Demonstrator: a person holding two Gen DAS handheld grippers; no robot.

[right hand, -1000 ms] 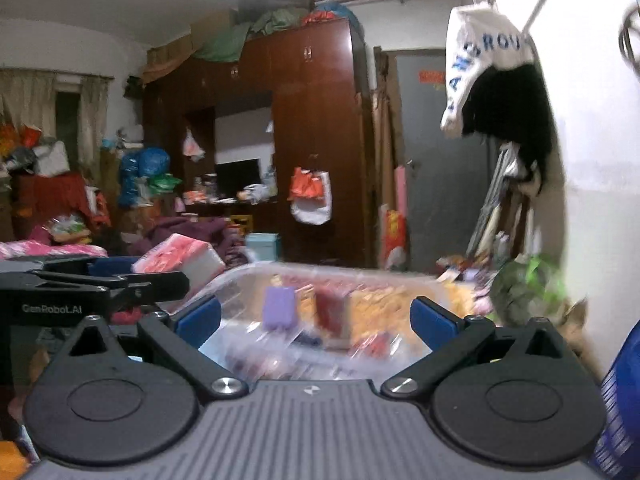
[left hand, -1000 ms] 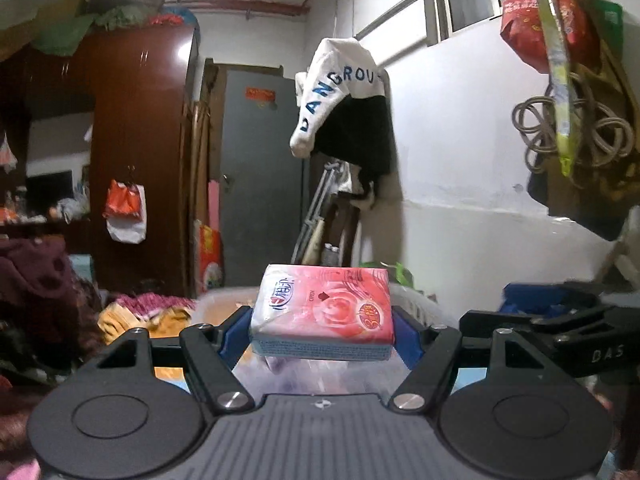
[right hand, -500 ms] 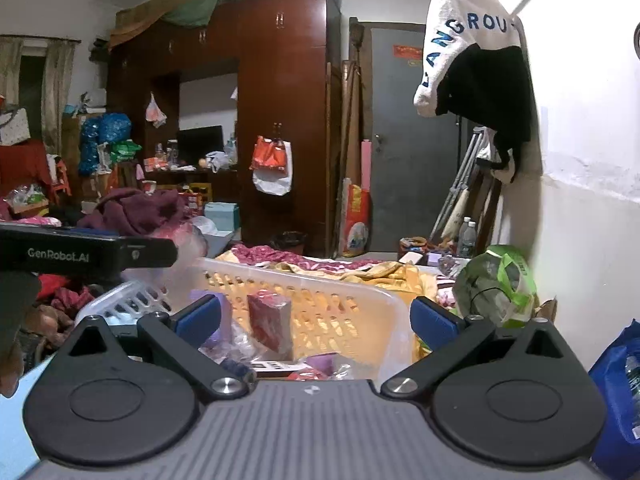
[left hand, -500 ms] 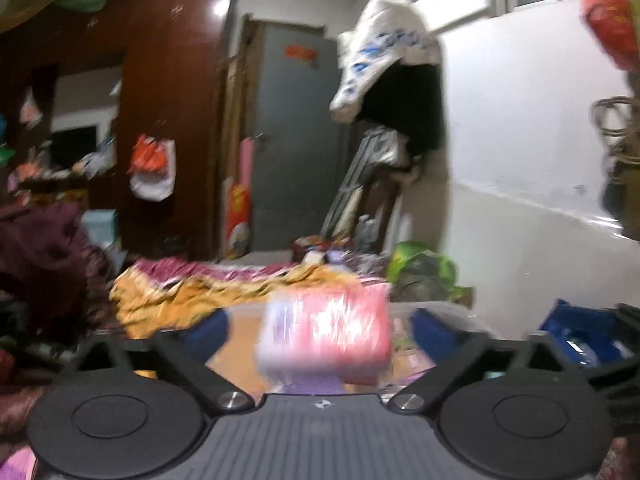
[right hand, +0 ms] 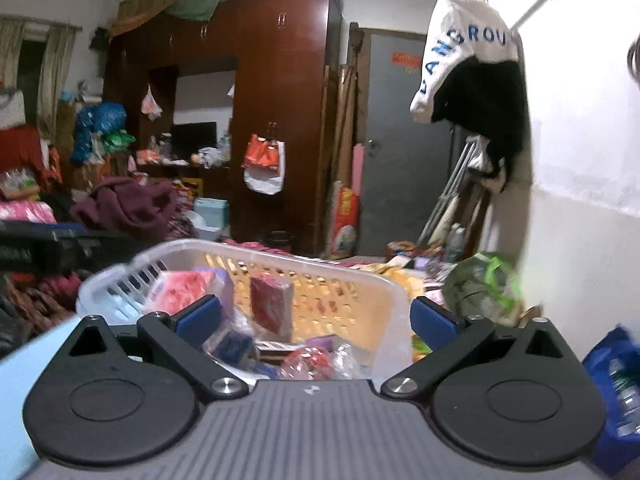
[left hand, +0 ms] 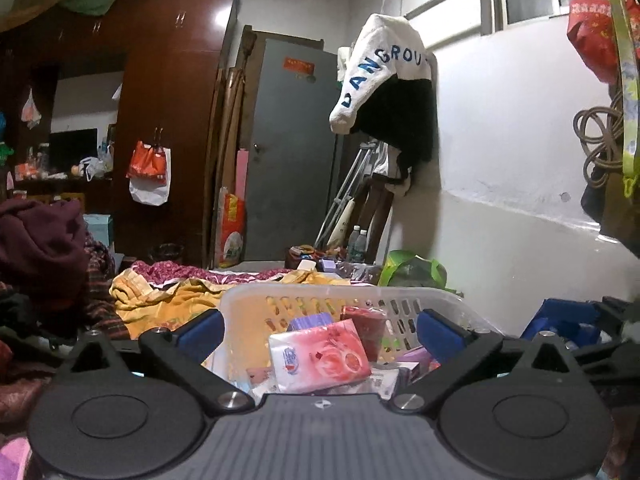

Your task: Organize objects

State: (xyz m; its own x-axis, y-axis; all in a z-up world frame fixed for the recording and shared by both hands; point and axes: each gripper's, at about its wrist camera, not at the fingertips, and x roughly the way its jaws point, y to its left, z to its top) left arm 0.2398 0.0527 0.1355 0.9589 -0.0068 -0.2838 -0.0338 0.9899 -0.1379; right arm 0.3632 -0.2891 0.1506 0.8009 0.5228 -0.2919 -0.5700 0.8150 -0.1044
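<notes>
A pink tissue pack (left hand: 320,354) lies tilted inside the white slotted basket (left hand: 400,294), on top of other small packs. My left gripper (left hand: 318,330) is open and empty just above it, its blue pads wide apart. The pack also shows in the right wrist view (right hand: 176,290) at the basket's left side. My right gripper (right hand: 314,320) is open and empty over the near edge of the basket (right hand: 360,276). A dark red box (right hand: 270,306) stands upright in the basket, next to a purple box (left hand: 310,322).
Yellow and patterned cloth (left hand: 160,296) lies behind the basket. A green bag (right hand: 480,284) sits by the white wall to the right. A blue bag (right hand: 612,380) is at the right edge. A maroon clothes heap (left hand: 40,248) lies at the left.
My left gripper opened and let go of the pink tissue pack, which dropped into the basket. Both grippers tilted down toward the basket.
</notes>
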